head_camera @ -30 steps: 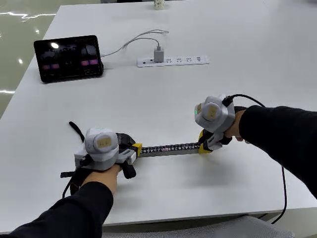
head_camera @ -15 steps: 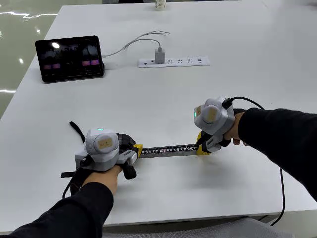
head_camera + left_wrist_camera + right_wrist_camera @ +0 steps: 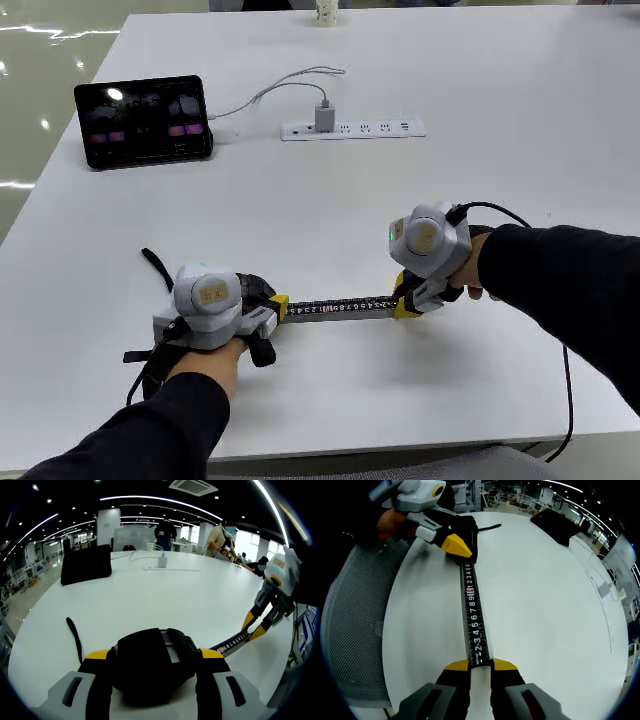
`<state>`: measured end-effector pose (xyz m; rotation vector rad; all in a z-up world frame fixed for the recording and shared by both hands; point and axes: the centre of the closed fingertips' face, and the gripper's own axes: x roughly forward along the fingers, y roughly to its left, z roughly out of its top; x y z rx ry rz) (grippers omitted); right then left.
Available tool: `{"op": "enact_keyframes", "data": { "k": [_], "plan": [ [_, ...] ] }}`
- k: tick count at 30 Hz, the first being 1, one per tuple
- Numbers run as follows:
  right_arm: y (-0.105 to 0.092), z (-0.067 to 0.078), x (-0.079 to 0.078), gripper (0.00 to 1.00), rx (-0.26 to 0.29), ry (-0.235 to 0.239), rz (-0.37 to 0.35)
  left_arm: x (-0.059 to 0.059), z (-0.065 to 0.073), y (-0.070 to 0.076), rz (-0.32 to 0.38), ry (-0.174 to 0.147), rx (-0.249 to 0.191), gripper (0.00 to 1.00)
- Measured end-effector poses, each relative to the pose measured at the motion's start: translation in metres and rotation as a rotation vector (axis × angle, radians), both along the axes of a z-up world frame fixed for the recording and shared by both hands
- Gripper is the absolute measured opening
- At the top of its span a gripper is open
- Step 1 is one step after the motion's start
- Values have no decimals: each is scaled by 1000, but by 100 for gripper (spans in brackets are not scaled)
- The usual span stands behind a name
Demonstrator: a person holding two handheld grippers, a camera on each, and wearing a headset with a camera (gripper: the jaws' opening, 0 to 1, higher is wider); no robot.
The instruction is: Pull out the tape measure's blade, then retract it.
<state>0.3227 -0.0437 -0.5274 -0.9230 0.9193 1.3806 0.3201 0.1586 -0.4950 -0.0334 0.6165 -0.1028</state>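
Since before, my right tool point(image 3: 481, 665) crept closer, pinching the black numbered blade point(image 3: 471, 605) at 3 o'clock; my left tool point(image 3: 153, 654) squeezes the black tape measure case point(image 3: 150, 672) at 9 o'clock. A slip snaps it back.

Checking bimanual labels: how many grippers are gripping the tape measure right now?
2. The left gripper clamps the black case; the right gripper pinches the free end of the blade. Both are in plain view.

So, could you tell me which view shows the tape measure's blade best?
The right gripper view: the blade runs up the middle, numerals legible. The head view shows a thin strip; the left gripper view, a short stretch.
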Motion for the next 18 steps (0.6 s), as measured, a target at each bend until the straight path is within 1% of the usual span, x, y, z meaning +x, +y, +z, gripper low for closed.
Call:
{"op": "enact_keyframes", "data": {
  "k": [18],
  "plan": [
    [8,1,-1,11,9,3,-2,0,0,-1,-2,1,0,63]
  ]
}}
